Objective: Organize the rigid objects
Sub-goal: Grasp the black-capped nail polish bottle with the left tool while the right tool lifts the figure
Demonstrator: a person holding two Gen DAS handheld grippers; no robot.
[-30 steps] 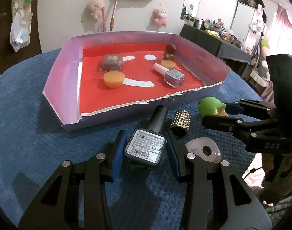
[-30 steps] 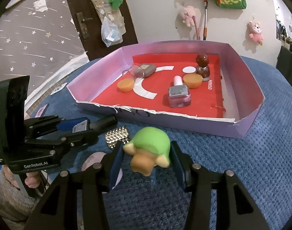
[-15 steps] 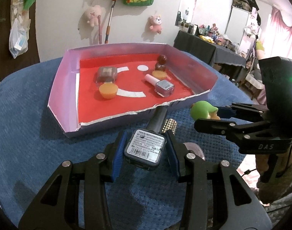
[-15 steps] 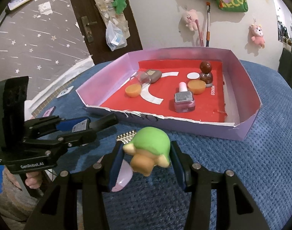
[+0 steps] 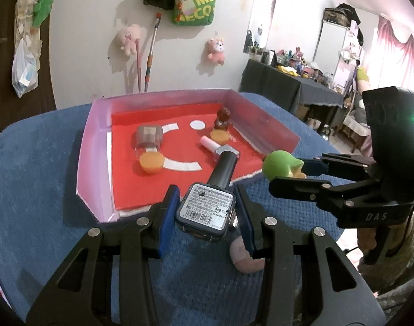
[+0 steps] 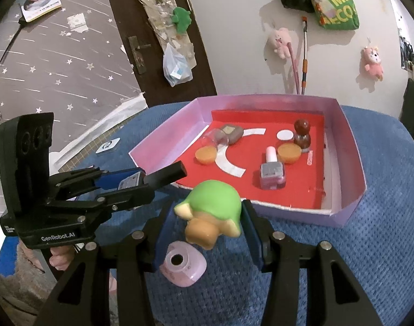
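My left gripper (image 5: 205,212) is shut on a dark nail polish bottle (image 5: 207,212) with a black cap, held in the air at the near edge of the pink tray (image 5: 94,146). It also shows in the right wrist view (image 6: 136,180). My right gripper (image 6: 207,222) is shut on a green-capped toy figure (image 6: 212,214), raised just short of the tray's near wall (image 6: 340,217). The figure also shows in the left wrist view (image 5: 280,163).
The tray's red floor holds a pink nail polish bottle (image 6: 272,174), two orange cups (image 6: 288,152), a brown bottle (image 6: 302,134) and a lying clear jar (image 6: 223,135). A pink holed disc (image 6: 184,266) lies on the blue cloth below my grippers.
Both grippers have risen off the cloth and moved toward the tray with their objects. The studded piece on the cloth has dropped out of sight.
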